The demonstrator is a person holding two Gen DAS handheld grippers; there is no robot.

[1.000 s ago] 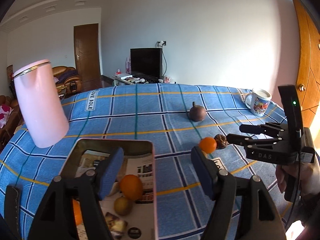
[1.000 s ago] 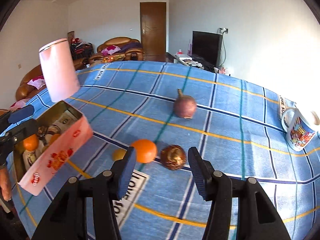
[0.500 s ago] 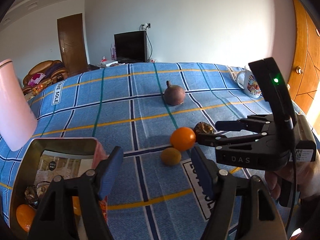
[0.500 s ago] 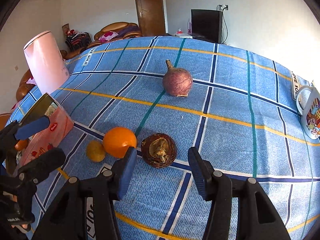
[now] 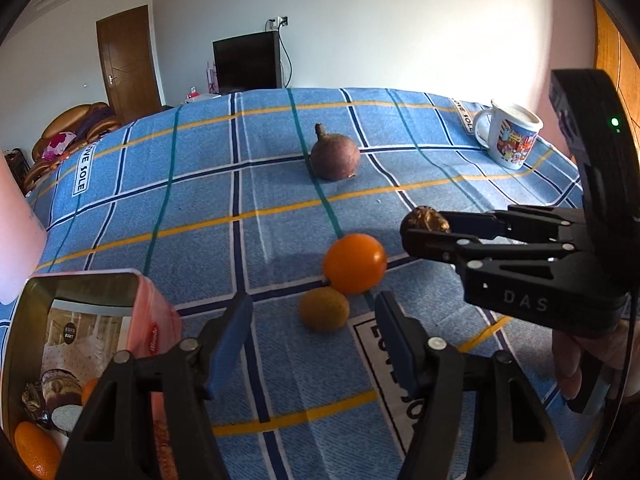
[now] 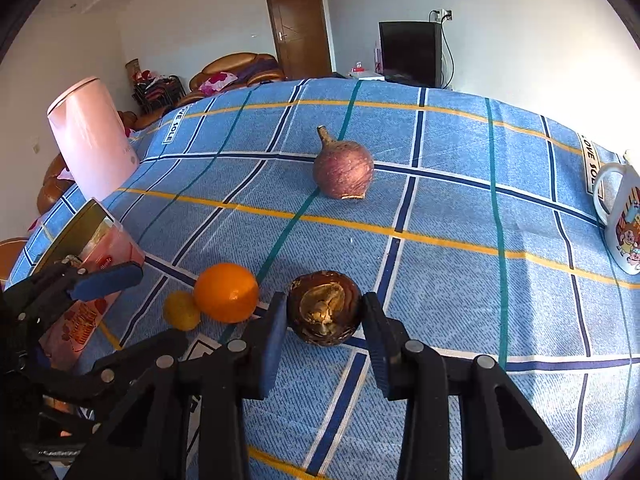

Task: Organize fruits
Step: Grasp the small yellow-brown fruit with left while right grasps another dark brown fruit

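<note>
On the blue checked cloth lie an orange [image 5: 355,263], a small yellow-green fruit [image 5: 324,309] touching it, and a dark brown fruit [image 6: 324,308]. My right gripper [image 6: 324,322] is closing on the brown fruit, and both pads touch its sides. My left gripper [image 5: 312,332] is closing too. The yellow-green fruit sits just past its tips, untouched. A pink tin [image 5: 154,320] at the lower left holds an orange and other fruit. Farther back lies a purple-brown round fruit with a stem [image 5: 335,158].
A printed mug [image 5: 512,140] stands at the far right of the table and a pink kettle [image 6: 90,144] at the far left. A hand [image 5: 580,364] holds the right gripper. Beyond the table are a sofa, a door and a television.
My left gripper swung from above the tin over to the loose fruits and narrowed. My right gripper came down and forward, and its jaws closed in around the brown fruit.
</note>
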